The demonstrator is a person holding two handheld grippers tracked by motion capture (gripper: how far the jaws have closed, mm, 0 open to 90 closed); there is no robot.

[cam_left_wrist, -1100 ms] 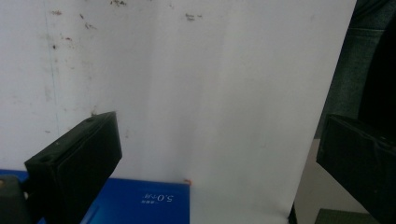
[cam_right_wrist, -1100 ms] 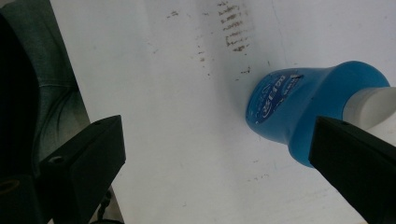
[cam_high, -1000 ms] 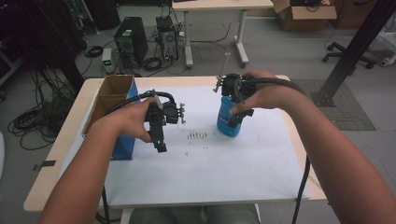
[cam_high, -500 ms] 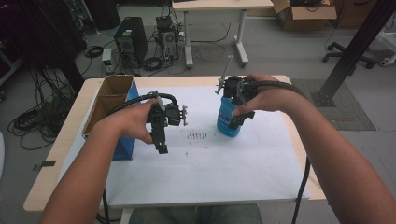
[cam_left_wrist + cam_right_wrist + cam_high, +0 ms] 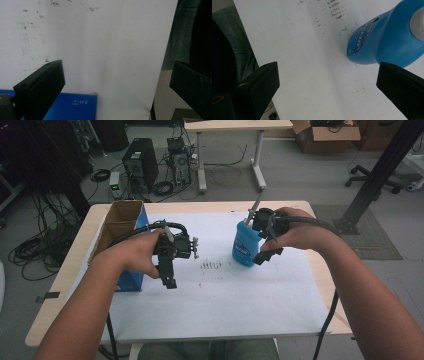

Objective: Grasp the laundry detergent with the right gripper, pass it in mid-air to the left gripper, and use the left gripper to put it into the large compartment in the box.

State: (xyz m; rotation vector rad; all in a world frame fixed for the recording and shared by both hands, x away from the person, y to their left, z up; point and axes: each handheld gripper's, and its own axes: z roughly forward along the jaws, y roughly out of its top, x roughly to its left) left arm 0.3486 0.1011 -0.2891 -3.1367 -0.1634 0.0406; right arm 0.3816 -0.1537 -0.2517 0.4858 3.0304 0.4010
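Right gripper (image 5: 263, 251) is held above the table, just beside the blue bottle (image 5: 244, 246) on its right side; jaws are spread wide apart, nothing clamped. In the right gripper view the bottle (image 5: 387, 42) is seen past the right-hand jaw, outside the gap, with only white sheet (image 5: 312, 62) between the jaws. Contact between that jaw and the bottle can't be told. The bottle stands upright on the white sheet (image 5: 220, 295), toward the far edge of the worktop, right of centre; a pale cap is seen on top in the right gripper view. A thin grey rod is seen rising from behind the bottle toward the far edge; what it's attached to can't be told. Left gripper (image 5: 169, 276) is held near the left edge of the sheet, jaws pointing down and toward the near edge, wide apart, empty. It's just beside the blue box (image 5: 131, 275), whose open cardboard top is seen at the left edge of the worktop. In the left gripper view a corner of the blue box (image 5: 77, 106) with white lettering is seen at the bottom, between the jaws but below them, the rest being white sheet with small dark specks. A cluster of dark marks (image 5: 211, 265) is seen on the sheet between the two grippers. The grippers are well apart.
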